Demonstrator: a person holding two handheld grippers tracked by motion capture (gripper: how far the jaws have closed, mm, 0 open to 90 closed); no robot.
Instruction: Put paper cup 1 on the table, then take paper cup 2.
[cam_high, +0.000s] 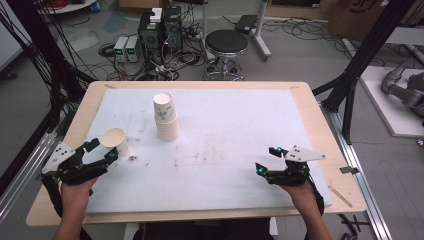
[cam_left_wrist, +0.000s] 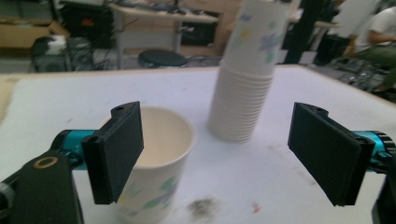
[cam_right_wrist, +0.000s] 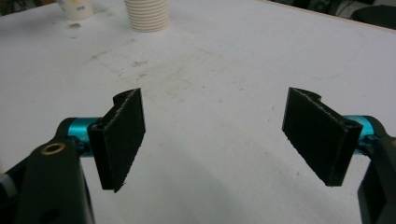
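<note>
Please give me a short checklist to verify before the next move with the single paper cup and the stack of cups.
1. Left claw is open, pads not pressing the single cup: ok.
2. Single cup stands upright on the white mat, mouth up: ok.
3. Single cup is apart from the cup stack: ok.
4. Cup stack stands upright, not tilted: ok.
5. Right claw is open with nothing between its jaws: ok.
6. Single cup is fully clear of the left claw's near pad: cannot tell; in the left gripper view the pad overlaps the rim.

white floral-printed cup (cam_left_wrist: 156, 168), black pads (cam_left_wrist: 119, 151)
</note>
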